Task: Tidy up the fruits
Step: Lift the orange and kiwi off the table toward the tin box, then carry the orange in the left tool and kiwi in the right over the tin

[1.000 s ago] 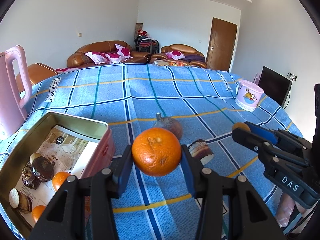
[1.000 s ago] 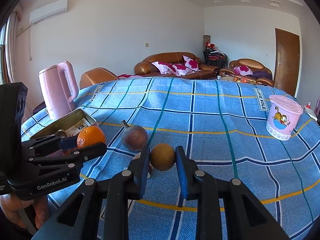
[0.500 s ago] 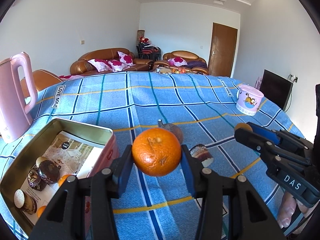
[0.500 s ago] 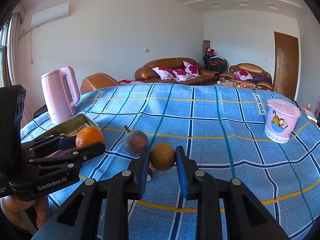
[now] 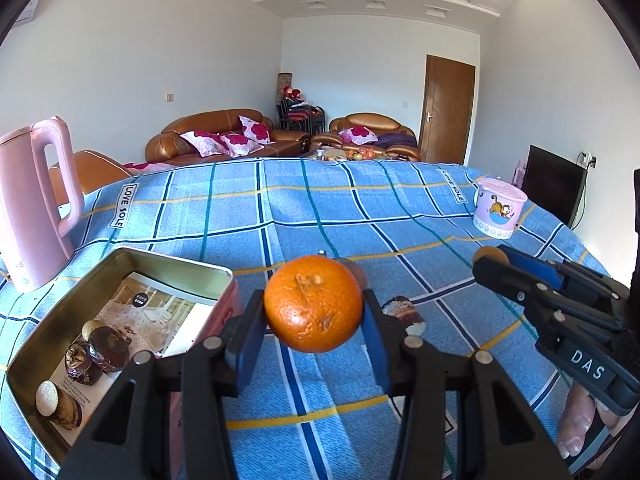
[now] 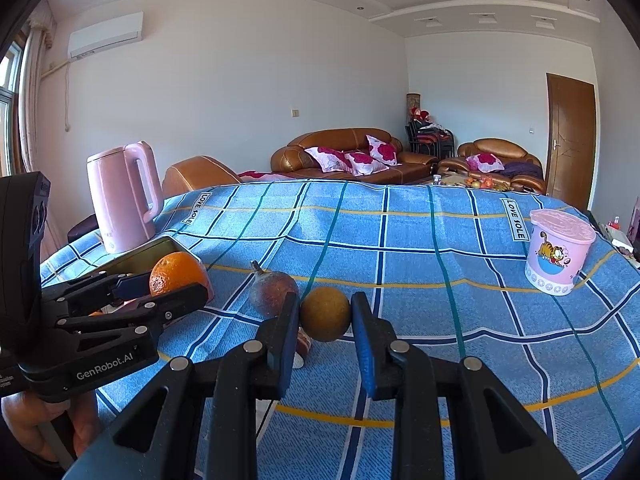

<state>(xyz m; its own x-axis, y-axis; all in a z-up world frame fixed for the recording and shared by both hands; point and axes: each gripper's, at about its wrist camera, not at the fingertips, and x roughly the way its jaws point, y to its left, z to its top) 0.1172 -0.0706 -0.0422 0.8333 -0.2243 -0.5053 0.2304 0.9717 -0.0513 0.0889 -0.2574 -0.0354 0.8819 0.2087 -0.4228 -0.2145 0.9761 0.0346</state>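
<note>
In the left wrist view, the left gripper (image 5: 314,320) sits at the lower centre of the frame, its two blue-padded jaws pressed against either side of an orange (image 5: 313,303), which is held clear of the blue checked cloth (image 5: 280,208). At the lower left of that frame, just beside the gripper, lies an open metal tin (image 5: 120,264) holding a leaflet, some dark round pieces and a biscuit-like disc. Behind the orange, mostly hidden by it, a brownish fruit with a stem (image 6: 272,294) rests on the cloth; a small wrapped snack (image 5: 404,314) lies right of the jaws.

In the right wrist view, the right gripper (image 6: 325,328) fills the lower centre, clamped on a small round yellow-brown fruit (image 6: 325,313) that sits squarely between its pads. The stemmed fruit lies just left of it, near the left finger. A pink kettle (image 6: 120,196) stands at the left of that frame and a pink lidded cup (image 6: 558,254) at the right.
</note>
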